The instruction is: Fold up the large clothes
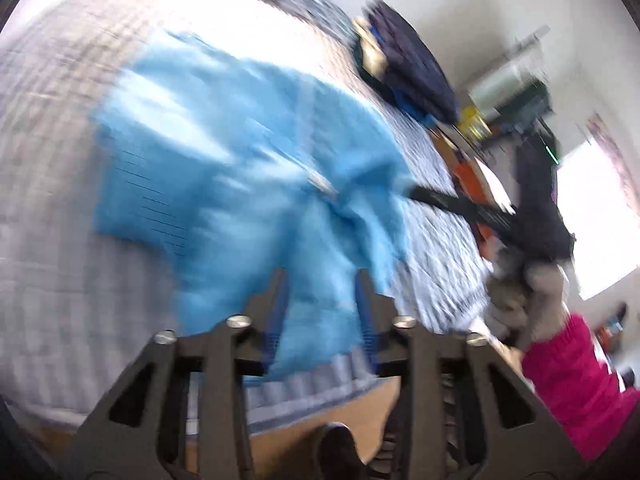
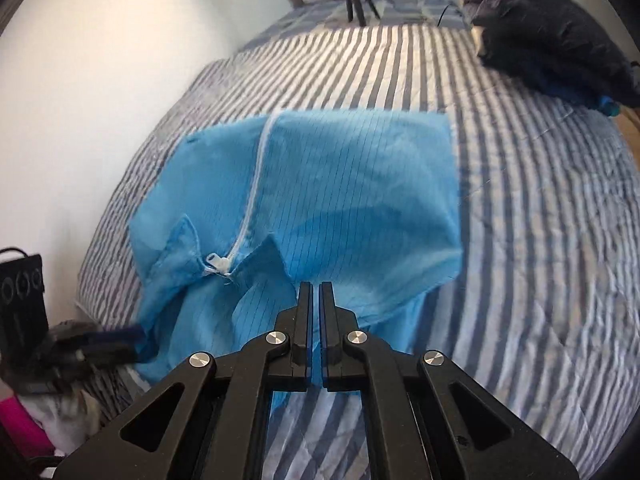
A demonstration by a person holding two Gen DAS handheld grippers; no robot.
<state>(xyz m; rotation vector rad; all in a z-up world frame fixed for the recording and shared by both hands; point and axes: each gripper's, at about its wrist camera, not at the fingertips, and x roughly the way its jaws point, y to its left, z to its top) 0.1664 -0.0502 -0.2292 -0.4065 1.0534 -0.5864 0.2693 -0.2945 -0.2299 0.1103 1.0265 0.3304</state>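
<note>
A light blue zip-front garment (image 2: 352,184) lies spread on the striped bed cover (image 2: 520,240), its collar and white zipper (image 2: 252,200) towards me. My right gripper (image 2: 316,286) is shut on a pinch of its fabric just right of the collar, and the cloth rises to the tips. In the blurred left wrist view the garment (image 1: 224,168) bunches where the right gripper (image 1: 412,194) bites it. My left gripper (image 1: 322,276) stands open at the garment's near edge, with blue cloth showing in the gap and the pads not pressing it. The left gripper (image 2: 136,338) also shows by the garment's left corner.
A dark navy padded jacket (image 2: 552,32) lies piled at the bed's far right. A black tripod (image 2: 358,4) stands at the far end by folded bedding. A gloved hand (image 1: 520,300) with a pink sleeve (image 1: 568,384) holds the right gripper. Cluttered furniture (image 1: 516,100) lines the wall.
</note>
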